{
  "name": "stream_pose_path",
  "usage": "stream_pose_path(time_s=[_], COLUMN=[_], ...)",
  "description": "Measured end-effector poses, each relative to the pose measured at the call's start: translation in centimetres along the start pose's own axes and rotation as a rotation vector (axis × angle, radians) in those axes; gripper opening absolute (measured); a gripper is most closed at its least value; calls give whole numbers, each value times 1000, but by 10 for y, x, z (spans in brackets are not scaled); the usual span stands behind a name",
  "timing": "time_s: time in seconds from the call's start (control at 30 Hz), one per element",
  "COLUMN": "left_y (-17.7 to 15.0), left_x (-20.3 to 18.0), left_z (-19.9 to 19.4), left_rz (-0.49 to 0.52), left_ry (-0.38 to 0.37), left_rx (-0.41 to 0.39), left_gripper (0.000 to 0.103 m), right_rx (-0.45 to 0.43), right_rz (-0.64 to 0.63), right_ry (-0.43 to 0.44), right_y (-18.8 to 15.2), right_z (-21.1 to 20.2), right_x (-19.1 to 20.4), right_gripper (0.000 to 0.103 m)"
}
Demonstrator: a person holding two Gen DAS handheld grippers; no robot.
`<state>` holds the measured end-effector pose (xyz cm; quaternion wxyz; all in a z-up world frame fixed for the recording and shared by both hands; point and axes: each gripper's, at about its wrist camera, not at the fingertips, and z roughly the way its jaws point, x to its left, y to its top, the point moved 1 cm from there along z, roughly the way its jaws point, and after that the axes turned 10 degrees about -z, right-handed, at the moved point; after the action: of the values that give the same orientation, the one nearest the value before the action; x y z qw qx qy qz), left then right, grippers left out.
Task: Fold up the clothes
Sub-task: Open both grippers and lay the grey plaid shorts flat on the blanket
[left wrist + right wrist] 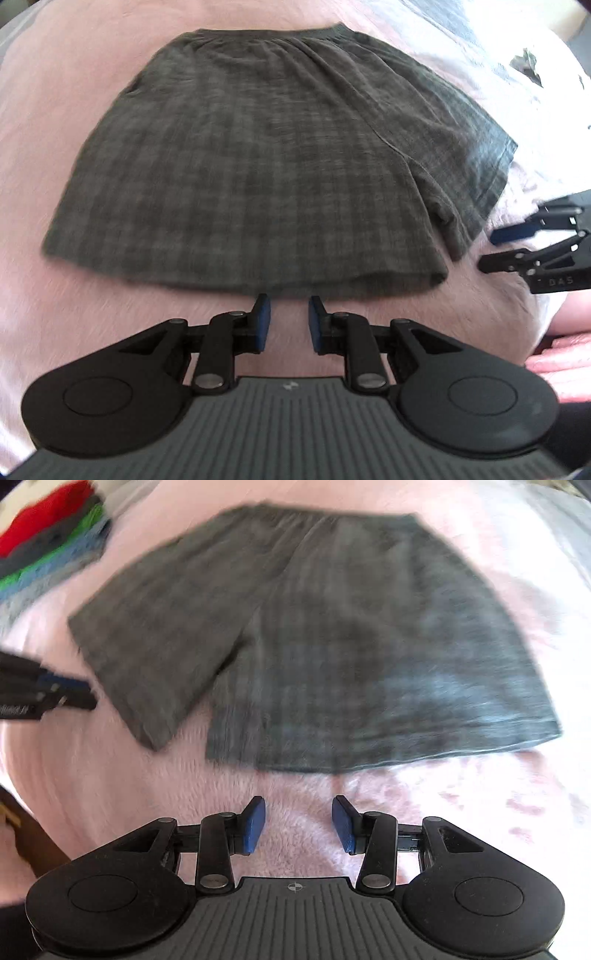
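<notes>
Shorts: a pair of dark grey checked shorts (258, 166) is laid out flat on the pink fuzzy blanket (55, 92), waistband at the far side and leg hems nearest the cameras. In the right wrist view the shorts (314, 646) show both legs clearly, with the split between them running down toward the near hem.

Left gripper: the left gripper (290, 321) sits low over the blanket just short of the near hem of the shorts. Jaws are parted a modest amount, blue pads (263, 321) facing each other, nothing between them, not touching the fabric. It also pokes into the right wrist view at the left edge (66, 692), near the hem of the leg on that side; too blurry there to say much.

Right gripper: the right gripper (298, 825) is also just off the near hem, over bare blanket, jaws spread a bit wider than the left's and holding nothing. From the left wrist view it shows at the right edge (491, 247), next to the hem of the other leg, fingers apart.

Stack: a pile of folded clothes (48, 542), red on top, then grey, green and blue layers, sits on the blanket well off to the far left of the shorts.

Sharpness: the right wrist view is pretty smeared, so fine detail on the fabric there is hard to make out.
</notes>
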<state>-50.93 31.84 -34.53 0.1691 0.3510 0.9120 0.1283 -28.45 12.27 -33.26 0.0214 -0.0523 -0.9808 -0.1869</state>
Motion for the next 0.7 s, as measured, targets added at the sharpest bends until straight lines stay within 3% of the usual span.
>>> stream_pose_path(time_s=[0.13,0.3,0.43,0.5,0.7], left_y=[17,39,57,43,-10], left_x=[19,53,80,84,73], left_z=[-15,5,21,22,-7], left_rz=[-24,-70,-106,-114,-216], left_ry=[3,86,153,163,188], left_rx=[-87,-143,-188,-175,-66], left_gripper=[17,26,26,26,29], right_rx=[-153,-210,-90,-45,139], right_rz=[141,283,152,79,209], right_ry=[-38,-106,-172,-192,-143], right_y=[41,82,65,40,-11], right_z=[-20,23,53,50,15], right_x=[-15,-25,2,22,37], right_gripper=[45,45,45,45,45])
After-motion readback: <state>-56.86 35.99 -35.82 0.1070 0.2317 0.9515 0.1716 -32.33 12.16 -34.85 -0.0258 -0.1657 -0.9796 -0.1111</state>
